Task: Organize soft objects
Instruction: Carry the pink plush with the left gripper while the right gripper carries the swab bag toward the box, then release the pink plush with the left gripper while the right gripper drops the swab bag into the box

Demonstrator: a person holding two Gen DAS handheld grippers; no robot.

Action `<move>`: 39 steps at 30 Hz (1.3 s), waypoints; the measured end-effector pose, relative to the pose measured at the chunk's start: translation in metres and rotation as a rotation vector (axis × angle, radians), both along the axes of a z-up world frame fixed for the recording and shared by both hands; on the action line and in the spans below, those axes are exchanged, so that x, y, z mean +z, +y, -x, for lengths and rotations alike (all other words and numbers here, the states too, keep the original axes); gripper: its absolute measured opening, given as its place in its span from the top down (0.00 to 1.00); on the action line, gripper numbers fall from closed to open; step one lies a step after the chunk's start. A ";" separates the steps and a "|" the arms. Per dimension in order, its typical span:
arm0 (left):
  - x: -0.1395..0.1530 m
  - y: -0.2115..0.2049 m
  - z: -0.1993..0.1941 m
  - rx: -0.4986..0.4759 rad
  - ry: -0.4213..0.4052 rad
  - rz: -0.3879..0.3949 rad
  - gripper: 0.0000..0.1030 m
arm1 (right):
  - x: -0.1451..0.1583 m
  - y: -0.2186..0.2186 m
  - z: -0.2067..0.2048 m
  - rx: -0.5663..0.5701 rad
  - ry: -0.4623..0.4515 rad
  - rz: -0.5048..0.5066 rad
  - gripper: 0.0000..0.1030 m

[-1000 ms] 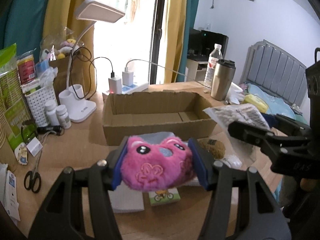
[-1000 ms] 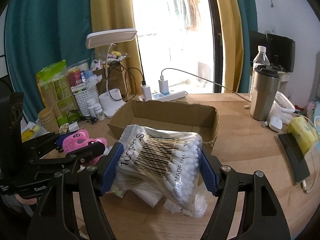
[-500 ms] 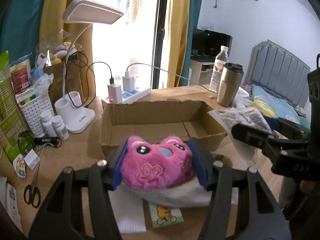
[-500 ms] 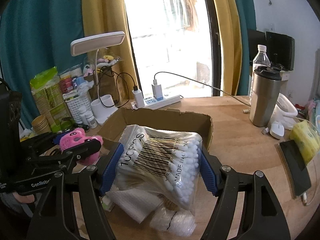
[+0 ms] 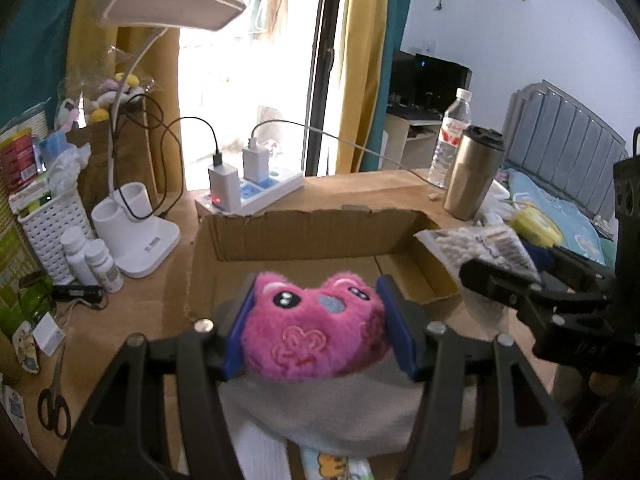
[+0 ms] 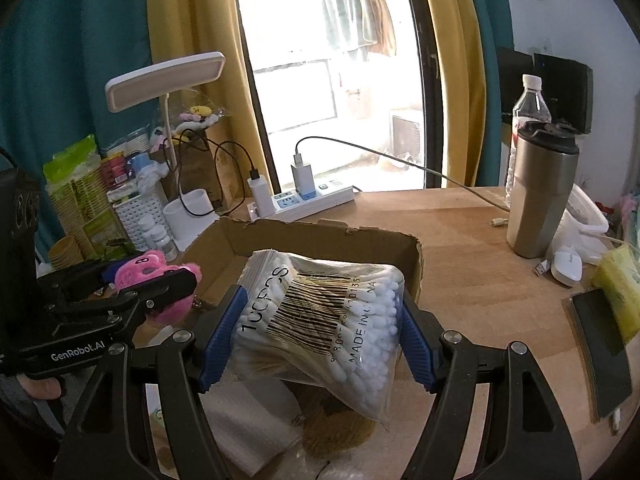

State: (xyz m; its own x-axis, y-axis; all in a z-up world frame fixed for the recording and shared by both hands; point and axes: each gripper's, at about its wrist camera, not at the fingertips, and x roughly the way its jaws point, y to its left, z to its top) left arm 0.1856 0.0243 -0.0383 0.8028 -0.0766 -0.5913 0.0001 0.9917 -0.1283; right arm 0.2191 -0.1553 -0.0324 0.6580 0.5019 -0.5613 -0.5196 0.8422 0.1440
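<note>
My left gripper (image 5: pixel 316 328) is shut on a pink plush toy (image 5: pixel 312 332) and holds it over the near edge of an open cardboard box (image 5: pixel 308 228). My right gripper (image 6: pixel 320 336) is shut on a clear bag of cotton swabs (image 6: pixel 320 320), held above the box's (image 6: pixel 320 236) near right corner. The plush (image 6: pixel 154 270) and left gripper show at the left of the right wrist view. The swab bag (image 5: pixel 476 244) and right gripper show at the right of the left wrist view. A grey-white soft cloth (image 5: pixel 320 412) lies under the plush.
A white desk lamp (image 5: pixel 132 236), white basket (image 5: pixel 46 228), pill bottles (image 5: pixel 96 264) and scissors (image 5: pixel 52 404) stand left. A power strip (image 5: pixel 252 196) with chargers lies behind the box. A steel tumbler (image 6: pixel 540 196), water bottle (image 6: pixel 524 120), mouse (image 6: pixel 566 268) and phone (image 6: pixel 600 344) are right. White tissue pack (image 6: pixel 248 420) lies below.
Both grippers have moved forward toward the box with their loads. The box now looks nearer and larger in both views; the plush sits over its near edge.
</note>
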 end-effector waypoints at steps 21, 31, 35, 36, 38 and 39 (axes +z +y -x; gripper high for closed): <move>-0.030 0.000 -0.067 -0.030 0.077 0.045 0.42 | -0.036 0.010 -0.054 -0.009 0.085 0.022 0.27; -0.046 -0.002 -0.077 -0.056 0.159 0.106 0.38 | -0.043 0.013 -0.059 -0.006 0.122 0.025 0.27; -0.045 0.001 -0.072 -0.049 0.164 0.114 0.32 | -0.042 0.015 -0.058 -0.008 0.136 0.030 0.25; -0.044 0.001 -0.069 -0.044 0.162 0.112 0.31 | -0.041 0.014 -0.058 -0.011 0.139 0.030 0.25; -0.041 0.003 -0.065 -0.032 0.156 0.115 0.27 | -0.039 0.013 -0.054 -0.021 0.133 0.032 0.22; -0.040 0.005 -0.063 -0.027 0.153 0.118 0.26 | -0.038 0.011 -0.053 -0.024 0.131 0.030 0.20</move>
